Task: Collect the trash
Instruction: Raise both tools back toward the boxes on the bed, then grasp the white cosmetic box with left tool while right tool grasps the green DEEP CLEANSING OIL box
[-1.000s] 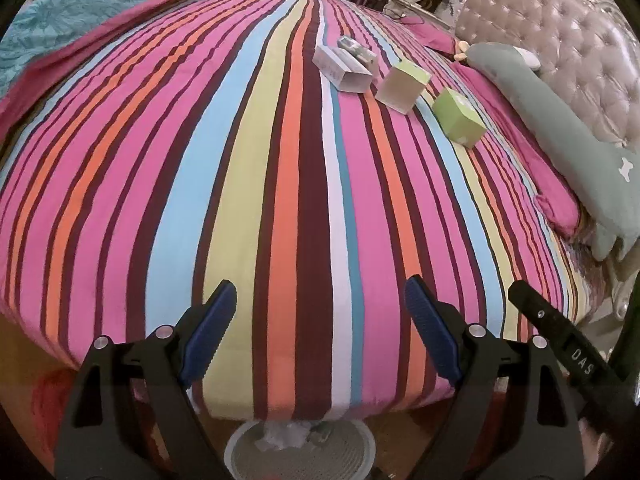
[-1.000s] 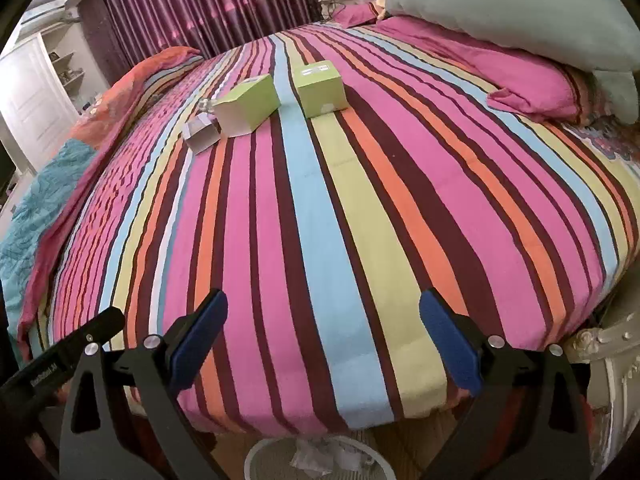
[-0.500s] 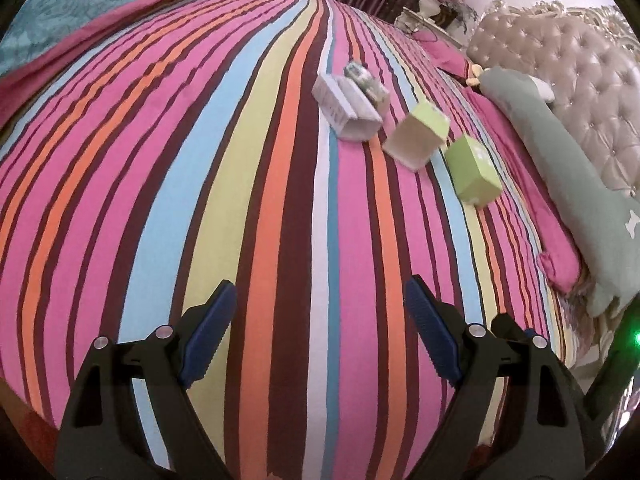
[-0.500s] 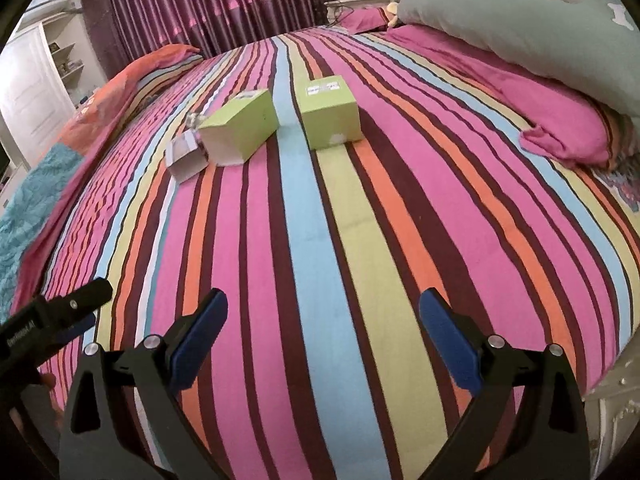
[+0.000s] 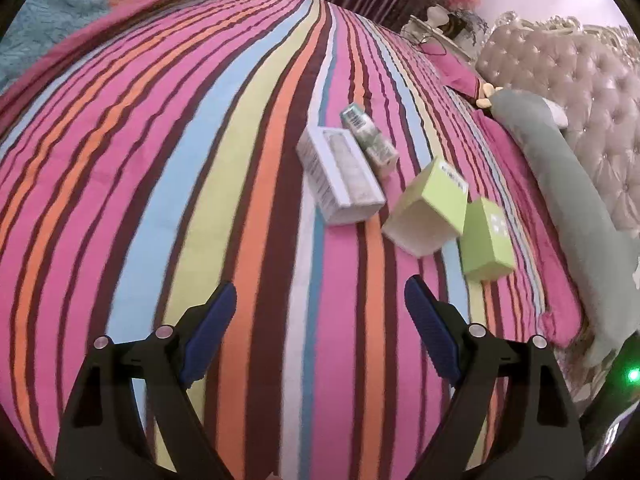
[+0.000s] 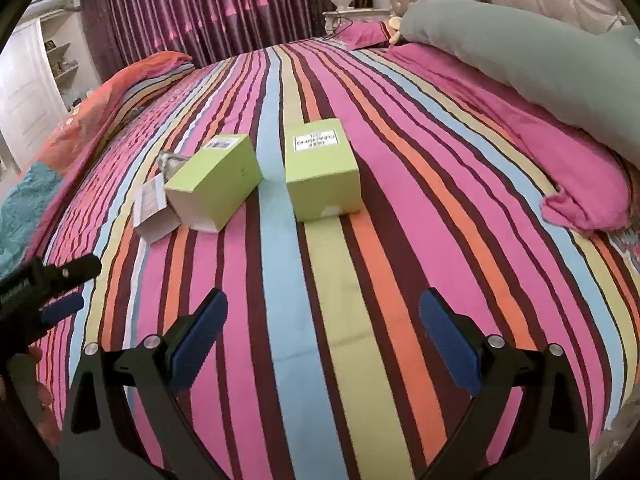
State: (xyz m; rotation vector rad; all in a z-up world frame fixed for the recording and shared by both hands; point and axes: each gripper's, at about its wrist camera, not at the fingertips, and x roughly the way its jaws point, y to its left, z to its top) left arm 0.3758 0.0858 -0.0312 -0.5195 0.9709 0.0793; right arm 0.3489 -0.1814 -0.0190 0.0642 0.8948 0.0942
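Several empty cartons lie on the striped bedspread point(image 5: 160, 184). In the left wrist view a white box point(image 5: 340, 172) lies beside a small green-and-white carton point(image 5: 366, 134), with two lime-green boxes point(image 5: 432, 208) point(image 5: 486, 240) to their right. The right wrist view shows the lime-green boxes point(image 6: 216, 180) point(image 6: 322, 170) straight ahead, the white box point(image 6: 154, 210) half hidden behind the left one. My left gripper point(image 5: 318, 316) hovers open short of the white box. My right gripper point(image 6: 323, 320) is open too, well short of the green boxes. Neither holds anything.
A long grey-green pillow point(image 6: 520, 52) and a pink pillow point(image 6: 560, 176) lie along the tufted headboard point(image 5: 580, 92). Purple curtains point(image 6: 192, 8) and a nightstand point(image 6: 352, 16) stand beyond the bed. A folded orange and teal quilt point(image 6: 80, 120) edges the far side.
Both grippers have moved forward over the bed toward the boxes, which now look larger and nearer. The white basket at the bed's foot has dropped out of view. Jaws unchanged.
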